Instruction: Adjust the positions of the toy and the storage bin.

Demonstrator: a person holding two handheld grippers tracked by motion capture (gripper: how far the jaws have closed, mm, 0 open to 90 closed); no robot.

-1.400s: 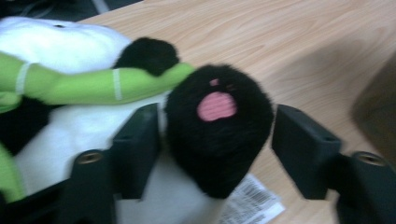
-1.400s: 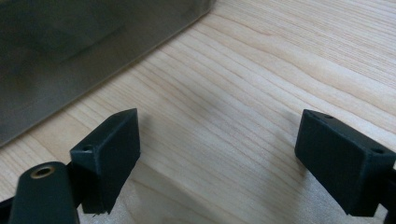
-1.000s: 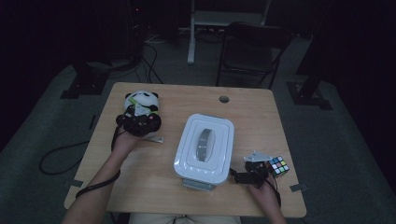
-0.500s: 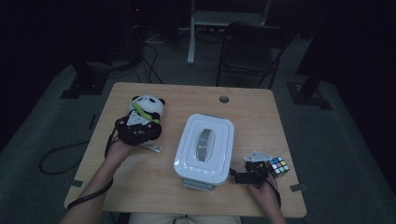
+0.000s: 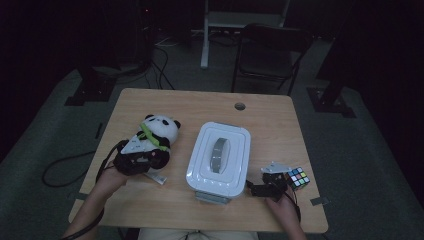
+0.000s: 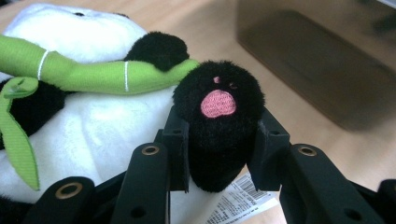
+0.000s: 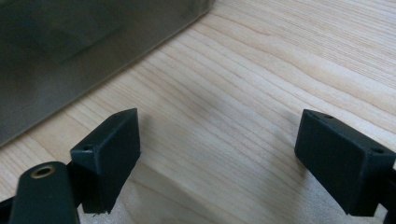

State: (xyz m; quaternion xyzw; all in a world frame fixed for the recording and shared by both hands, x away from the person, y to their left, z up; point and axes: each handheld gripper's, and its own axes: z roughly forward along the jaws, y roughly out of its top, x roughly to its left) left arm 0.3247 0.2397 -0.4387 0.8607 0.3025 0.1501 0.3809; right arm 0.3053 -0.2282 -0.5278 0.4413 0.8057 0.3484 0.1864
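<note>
A black-and-white panda plush (image 5: pixel 159 131) with a green bamboo stalk lies on the left half of the wooden table (image 5: pixel 200 102). My left gripper (image 5: pixel 152 159) is at its near end. In the left gripper view my left gripper (image 6: pixel 220 125) is shut on one black foot (image 6: pixel 218 100) with a pink sole, with a pad on each side of it. My right gripper (image 5: pixel 256 189) rests on the table at the front right, just right of the white box, and points toward it. In the right gripper view my right gripper (image 7: pixel 219 135) stands open over bare wood.
A white lidded box (image 5: pixel 219 155) with a grey handle stands mid-table; its wall (image 7: pixel 70 46) shows close ahead of the right gripper. A colour cube (image 5: pixel 298 177) sits just right of the right gripper. The plush's paper tag (image 6: pixel 236 200) trails below it. A chair (image 5: pixel 272 50) stands behind the table.
My left gripper has moved toward the table's near edge, taking the panda with it by the foot. The right gripper has stayed put.
</note>
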